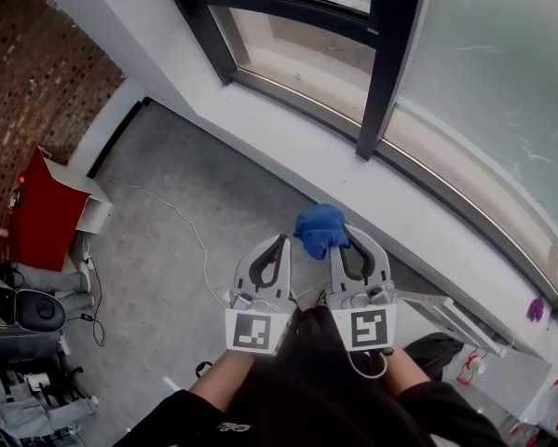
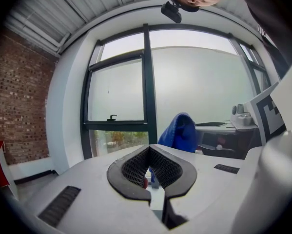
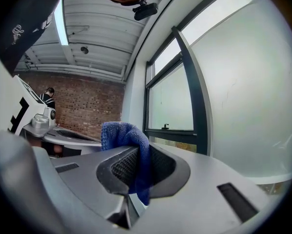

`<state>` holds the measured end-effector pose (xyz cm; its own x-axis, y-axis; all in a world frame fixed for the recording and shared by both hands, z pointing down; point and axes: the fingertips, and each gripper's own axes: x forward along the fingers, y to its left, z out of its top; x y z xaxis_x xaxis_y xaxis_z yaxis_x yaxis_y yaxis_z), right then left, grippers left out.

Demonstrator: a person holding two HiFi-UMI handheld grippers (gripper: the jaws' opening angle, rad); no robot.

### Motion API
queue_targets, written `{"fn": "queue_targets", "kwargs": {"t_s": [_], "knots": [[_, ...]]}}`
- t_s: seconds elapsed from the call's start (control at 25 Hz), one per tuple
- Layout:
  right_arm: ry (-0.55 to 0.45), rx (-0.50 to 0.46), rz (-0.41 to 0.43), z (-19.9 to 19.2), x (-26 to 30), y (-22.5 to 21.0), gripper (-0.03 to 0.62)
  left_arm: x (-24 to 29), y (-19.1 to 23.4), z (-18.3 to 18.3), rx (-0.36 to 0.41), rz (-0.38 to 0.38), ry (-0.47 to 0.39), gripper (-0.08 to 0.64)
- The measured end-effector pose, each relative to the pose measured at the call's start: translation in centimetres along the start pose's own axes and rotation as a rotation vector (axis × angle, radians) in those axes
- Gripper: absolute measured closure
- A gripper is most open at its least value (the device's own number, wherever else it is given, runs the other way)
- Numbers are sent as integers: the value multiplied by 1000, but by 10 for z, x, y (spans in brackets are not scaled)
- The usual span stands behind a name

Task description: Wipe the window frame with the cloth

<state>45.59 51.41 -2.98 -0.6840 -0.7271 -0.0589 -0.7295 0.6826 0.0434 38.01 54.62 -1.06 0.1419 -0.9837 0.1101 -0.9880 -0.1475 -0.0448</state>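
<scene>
- Head view: the left gripper point(image 1: 279, 246) and right gripper point(image 1: 346, 242) are held side by side low in the middle, both pointing toward the wall under the window.
- A blue cloth point(image 1: 320, 229) is bunched at the tip of the right gripper and spreads a little toward the left one.
- The dark window frame point(image 1: 390, 54) runs across the top, with a white sill point(image 1: 288, 147) below it. The cloth is near the sill but apart from the frame.
- A white cable point(image 1: 193, 226) trails over the grey floor point(image 1: 167, 277) at the left, and a brick wall point(image 1: 36, 73) fills the upper-left corner.
- Left gripper view: the jaws are pressed together with nothing gripped between them.
- The cloth point(image 2: 180, 130) hangs just beyond them to the right, against the right gripper. The window frame point(image 2: 148, 82) stands upright ahead.
- Right gripper view: the jaws are clamped on the cloth point(image 3: 124, 133). One fold rises above them and a tail hangs below.
- The window frame point(image 3: 187, 82) is to the right, apart from the cloth, and the brick wall point(image 3: 87, 106) is behind at the left.
</scene>
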Motion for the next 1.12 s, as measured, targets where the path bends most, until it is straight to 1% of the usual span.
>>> {"fn": "queue_targets", "kwargs": {"t_s": [0.16, 0.28, 0.4, 0.56, 0.68, 0.76, 0.88, 1.04, 1.12], "knots": [[0, 4, -30, -5, 26, -10, 569, 26, 14, -2, -22, -20, -5, 555], [16, -15, -45, -12, 50, -12, 569, 47, 30, -10, -41, -41, 2, 555], [28, -34, -67, -17, 81, -12, 569, 70, 56, -14, -52, -64, -8, 555], [48, -53, -108, -20, 132, -5, 569, 100, 100, -13, -60, -106, -30, 555], [56, -65, -148, -19, 173, 2, 569, 118, 136, -11, -66, -144, -34, 555], [76, -86, -180, -20, 198, 7, 569, 131, 160, -13, -72, -176, -22, 555], [101, -106, -242, -22, 234, 10, 569, 153, 193, -16, -88, -223, -9, 555], [117, -110, -327, -22, 263, 15, 569, 172, 222, -16, -77, -295, -4, 555], [120, -118, -354, -22, 274, 15, 569, 182, 232, -14, -75, -314, -14, 555]]}}
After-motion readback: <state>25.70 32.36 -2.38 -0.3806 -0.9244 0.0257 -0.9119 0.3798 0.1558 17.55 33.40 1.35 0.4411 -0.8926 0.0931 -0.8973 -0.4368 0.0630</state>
